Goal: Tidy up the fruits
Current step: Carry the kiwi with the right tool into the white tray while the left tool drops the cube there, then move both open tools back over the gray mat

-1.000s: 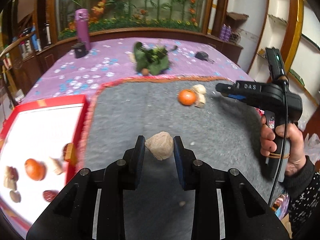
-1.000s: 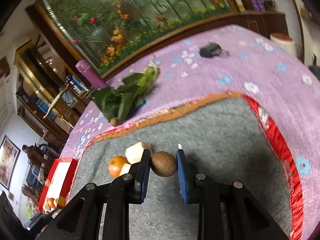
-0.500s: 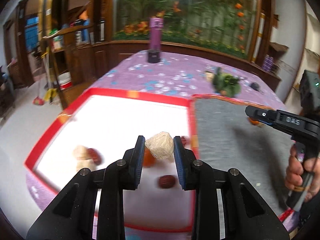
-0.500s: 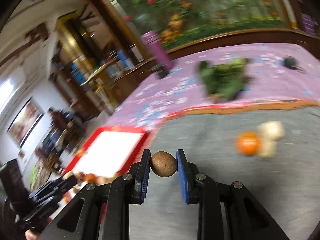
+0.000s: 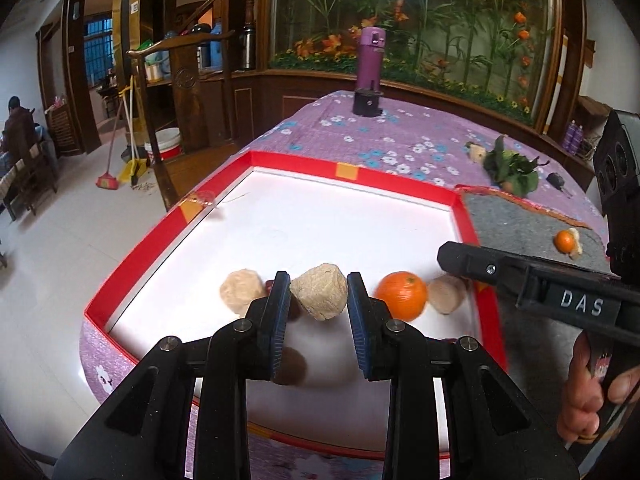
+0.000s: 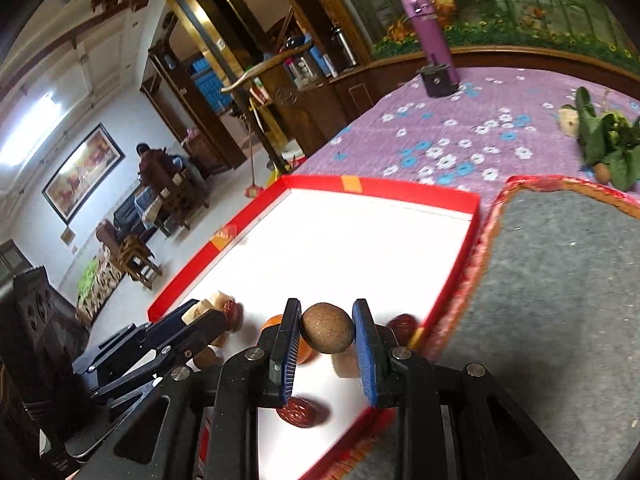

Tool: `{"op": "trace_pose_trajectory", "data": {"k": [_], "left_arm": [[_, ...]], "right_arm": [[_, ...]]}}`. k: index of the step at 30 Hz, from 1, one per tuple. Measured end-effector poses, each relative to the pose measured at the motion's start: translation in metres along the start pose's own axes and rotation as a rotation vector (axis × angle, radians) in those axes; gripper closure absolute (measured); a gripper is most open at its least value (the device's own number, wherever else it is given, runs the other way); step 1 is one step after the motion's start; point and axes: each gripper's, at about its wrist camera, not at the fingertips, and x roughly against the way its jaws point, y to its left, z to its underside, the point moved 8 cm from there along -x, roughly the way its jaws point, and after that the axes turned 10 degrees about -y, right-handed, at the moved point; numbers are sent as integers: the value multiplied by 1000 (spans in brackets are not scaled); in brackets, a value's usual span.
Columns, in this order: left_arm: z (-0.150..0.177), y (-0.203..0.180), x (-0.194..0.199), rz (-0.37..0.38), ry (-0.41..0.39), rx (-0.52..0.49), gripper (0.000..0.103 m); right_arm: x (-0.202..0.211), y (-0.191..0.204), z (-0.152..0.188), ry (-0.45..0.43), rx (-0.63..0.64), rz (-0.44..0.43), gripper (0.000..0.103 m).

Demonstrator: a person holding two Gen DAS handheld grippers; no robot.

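Note:
My left gripper (image 5: 319,300) is shut on a beige lumpy fruit (image 5: 319,297) and holds it over the near part of the red-rimmed white tray (image 5: 352,176). In the tray lie an orange (image 5: 401,294), two pale lumps (image 5: 241,291) and dark red dates. My right gripper (image 6: 327,334) is shut on a round brown fruit (image 6: 327,333) above the tray's near right corner (image 6: 474,216); it shows from the side in the left wrist view (image 5: 448,256). Another orange (image 5: 564,240) lies on the grey mat (image 5: 516,220).
A bunch of green leaves (image 5: 510,166) and a purple bottle (image 5: 372,64) stand on the purple flowered cloth (image 5: 384,140) beyond the tray. The table edge drops to the floor at the tray's left. A black key (image 5: 557,180) lies far right.
Both grippers have swung left from the grey mat to over the tray, each still holding its fruit. The right gripper now reaches beside the left one.

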Motion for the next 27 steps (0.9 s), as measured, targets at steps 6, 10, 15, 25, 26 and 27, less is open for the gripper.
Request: {"op": "trace_pose_trajectory", "data": {"k": [6, 10, 15, 25, 26, 27], "left_arm": [[1, 9, -4, -50, 7, 3, 75], [0, 12, -5, -92, 15, -11, 60], [-5, 13, 2, -107, -8, -3, 49], [-13, -57, 13, 8, -32, -127, 41], [-13, -66, 13, 22, -31, -142, 41], [-12, -77, 14, 41, -30, -160, 41]], "right_arm": [[-12, 7, 5, 28, 19, 13, 77], [-3, 10, -1, 6, -19, -54, 56], [24, -15, -25, -98, -64, -48, 55], [130, -161, -53, -293, -293, 126, 55], [143, -178, -54, -315, -316, 148, 55], [159, -197, -54, -339, -348, 176, 55]]}}
